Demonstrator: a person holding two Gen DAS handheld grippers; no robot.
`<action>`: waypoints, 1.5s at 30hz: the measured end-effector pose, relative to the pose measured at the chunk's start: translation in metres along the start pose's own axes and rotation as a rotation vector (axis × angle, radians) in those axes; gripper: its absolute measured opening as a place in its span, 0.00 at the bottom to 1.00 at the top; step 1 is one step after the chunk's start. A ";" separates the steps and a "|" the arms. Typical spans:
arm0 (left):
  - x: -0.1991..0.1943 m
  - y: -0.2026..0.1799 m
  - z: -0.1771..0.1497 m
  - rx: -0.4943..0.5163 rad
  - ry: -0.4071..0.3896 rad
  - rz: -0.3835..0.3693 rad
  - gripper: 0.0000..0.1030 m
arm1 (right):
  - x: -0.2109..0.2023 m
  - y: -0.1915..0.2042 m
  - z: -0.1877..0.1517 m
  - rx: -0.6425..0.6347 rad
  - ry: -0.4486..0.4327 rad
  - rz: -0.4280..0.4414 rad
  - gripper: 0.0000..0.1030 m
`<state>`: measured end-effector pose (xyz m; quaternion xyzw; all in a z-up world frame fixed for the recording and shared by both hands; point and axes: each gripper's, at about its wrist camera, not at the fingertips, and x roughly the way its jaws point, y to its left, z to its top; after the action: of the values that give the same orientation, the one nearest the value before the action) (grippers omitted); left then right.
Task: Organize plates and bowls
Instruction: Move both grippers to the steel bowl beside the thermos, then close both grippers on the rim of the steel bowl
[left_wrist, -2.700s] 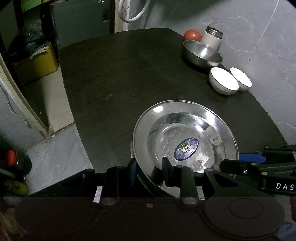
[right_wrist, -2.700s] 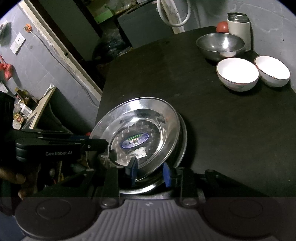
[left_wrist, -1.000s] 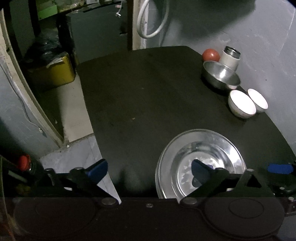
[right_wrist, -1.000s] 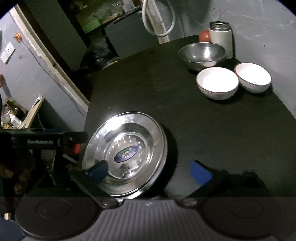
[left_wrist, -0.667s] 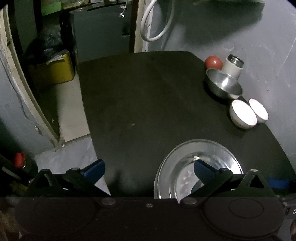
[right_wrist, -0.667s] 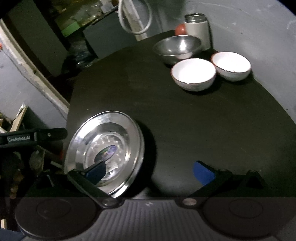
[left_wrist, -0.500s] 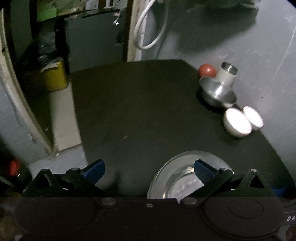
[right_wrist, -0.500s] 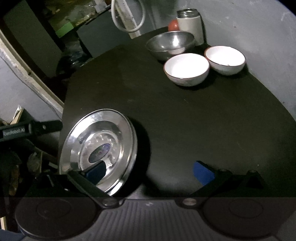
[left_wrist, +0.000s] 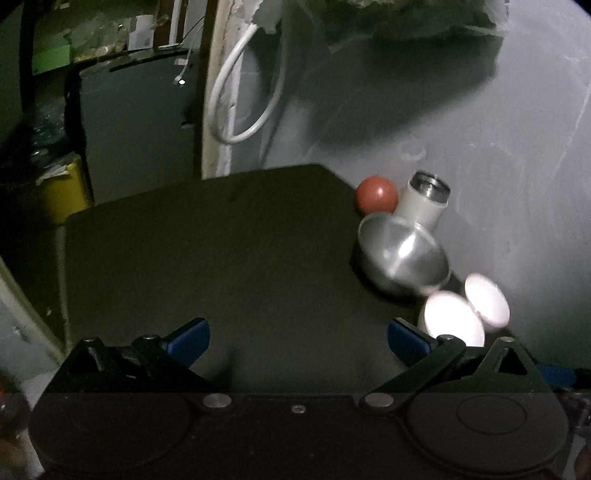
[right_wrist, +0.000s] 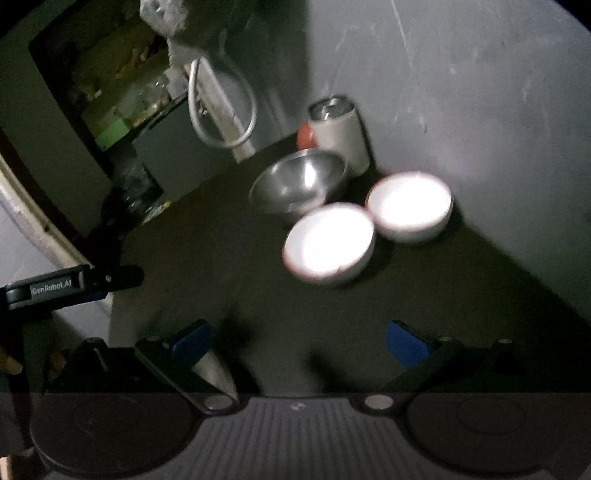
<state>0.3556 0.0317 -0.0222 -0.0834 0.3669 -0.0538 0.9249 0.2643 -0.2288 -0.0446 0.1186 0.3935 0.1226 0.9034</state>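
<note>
My left gripper (left_wrist: 297, 338) is open and empty above the dark table (left_wrist: 221, 258). A steel bowl (left_wrist: 402, 258) sits at the far right, with two white bowls (left_wrist: 452, 321) side by side just in front of it, near my right fingertip. My right gripper (right_wrist: 298, 342) is also open and empty. Ahead of it stand the nearer white bowl (right_wrist: 328, 242), the second white bowl (right_wrist: 410, 205) and the steel bowl (right_wrist: 299, 182). The steel plates are hidden, except perhaps for a shiny sliver (right_wrist: 218, 373) behind the left finger.
A white flask (right_wrist: 340, 133) and a red ball (right_wrist: 304, 136) stand behind the steel bowl, against the grey wall. The left gripper's body (right_wrist: 70, 284) shows at the left in the right wrist view. The table's left edge (left_wrist: 64, 266) drops to the floor.
Both grippers let go of the steel plates, opened wide and lifted away. The plates have dropped out of view. The right gripper has swung toward the bowls, which now look closer.
</note>
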 end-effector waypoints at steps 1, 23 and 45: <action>0.008 -0.002 0.006 -0.005 -0.009 -0.005 0.99 | 0.004 -0.002 0.008 -0.005 -0.015 -0.006 1.00; 0.119 -0.031 0.056 -0.096 0.007 0.040 0.99 | 0.108 -0.015 0.112 -0.035 -0.101 -0.149 0.83; 0.140 -0.040 0.054 -0.126 0.092 -0.082 0.36 | 0.134 -0.012 0.117 -0.141 -0.044 -0.182 0.36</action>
<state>0.4928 -0.0242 -0.0696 -0.1539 0.4079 -0.0721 0.8971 0.4410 -0.2112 -0.0626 0.0211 0.3732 0.0648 0.9252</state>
